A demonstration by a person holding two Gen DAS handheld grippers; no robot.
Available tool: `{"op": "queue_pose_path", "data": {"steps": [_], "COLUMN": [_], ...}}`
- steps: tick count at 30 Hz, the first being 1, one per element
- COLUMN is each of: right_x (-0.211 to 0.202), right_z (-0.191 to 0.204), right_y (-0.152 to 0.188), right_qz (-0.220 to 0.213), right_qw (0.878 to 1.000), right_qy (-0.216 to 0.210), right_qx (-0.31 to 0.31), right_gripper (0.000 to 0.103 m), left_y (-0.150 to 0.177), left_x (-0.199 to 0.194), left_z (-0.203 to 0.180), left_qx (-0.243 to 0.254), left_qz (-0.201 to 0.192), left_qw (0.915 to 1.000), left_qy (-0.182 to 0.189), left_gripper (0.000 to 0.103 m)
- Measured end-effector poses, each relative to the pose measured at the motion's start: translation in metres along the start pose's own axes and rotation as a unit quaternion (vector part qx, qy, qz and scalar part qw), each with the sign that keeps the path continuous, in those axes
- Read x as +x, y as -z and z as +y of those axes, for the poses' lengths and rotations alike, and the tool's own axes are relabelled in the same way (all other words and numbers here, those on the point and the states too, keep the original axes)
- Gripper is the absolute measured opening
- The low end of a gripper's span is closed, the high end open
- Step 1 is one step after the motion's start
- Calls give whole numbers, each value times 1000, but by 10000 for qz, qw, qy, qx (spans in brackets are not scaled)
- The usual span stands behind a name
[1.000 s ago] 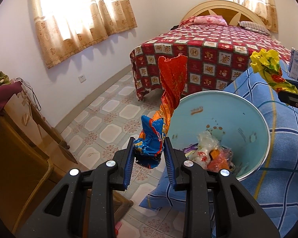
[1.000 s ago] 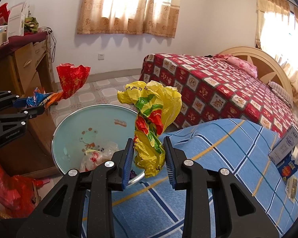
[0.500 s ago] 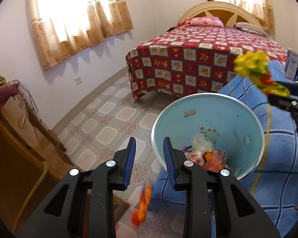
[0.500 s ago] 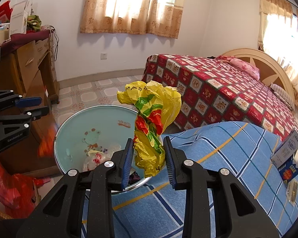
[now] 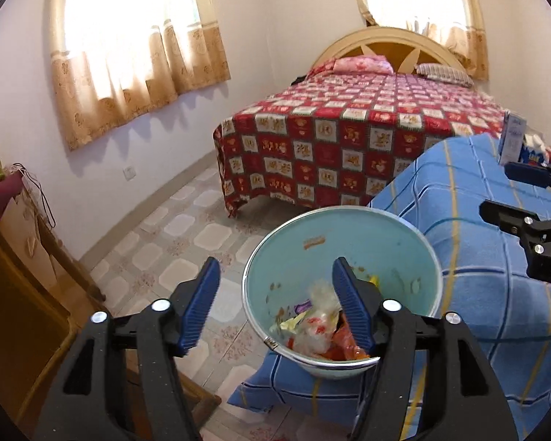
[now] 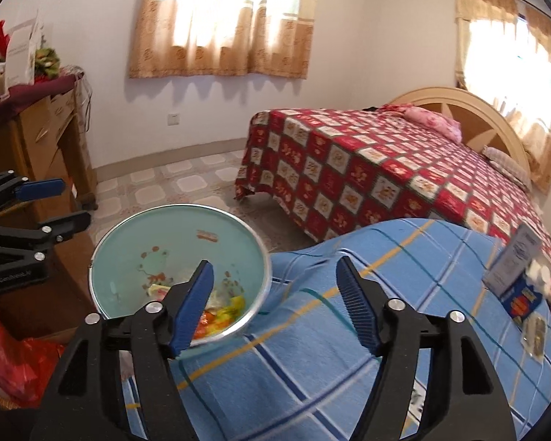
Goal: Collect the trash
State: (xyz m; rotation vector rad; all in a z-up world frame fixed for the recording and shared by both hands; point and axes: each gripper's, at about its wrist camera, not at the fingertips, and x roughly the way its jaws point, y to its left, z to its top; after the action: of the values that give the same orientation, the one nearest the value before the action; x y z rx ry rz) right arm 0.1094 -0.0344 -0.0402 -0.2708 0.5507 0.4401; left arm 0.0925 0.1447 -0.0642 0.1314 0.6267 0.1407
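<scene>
The left gripper (image 5: 275,286) has just been opening its jaws and stands released with nothing between them, hovering at the left rim of the pale blue bin (image 5: 415,253), which sits against the blue checked blanket (image 5: 477,268). Crumpled wrappers (image 5: 319,327) lie in the bin's bottom (yellow, red and clear ones). The right gripper (image 6: 275,286) has likewise just been opening, empty, above the bin's right edge and the blanket.
</scene>
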Motion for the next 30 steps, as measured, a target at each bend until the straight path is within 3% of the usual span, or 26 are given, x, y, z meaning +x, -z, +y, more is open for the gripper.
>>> {"op": "queue_pose_path", "data": {"steps": [1,15,30], "right_x": [-3,-73,-92], "right_z": [-4,-39,-44], "right_y": [1,16,19], "right_qz": [-22,-499,-582], "right_qw": [10000,9970,9957], "right_qy": [-8,350,480], "right_qx": [44,474,533], "right_gripper": [74,81,82], "left_y": [-2,-17,-19], "left_x": [-4,-55,-66], "left_z": [-1,-26,-34], "left_qx": [-24,63,99], "left_qz": [-47,-604,-746], "left_qw": [10000,9978,9967], "left_qy": [14,255,304], "left_gripper": [77,86,94]}}
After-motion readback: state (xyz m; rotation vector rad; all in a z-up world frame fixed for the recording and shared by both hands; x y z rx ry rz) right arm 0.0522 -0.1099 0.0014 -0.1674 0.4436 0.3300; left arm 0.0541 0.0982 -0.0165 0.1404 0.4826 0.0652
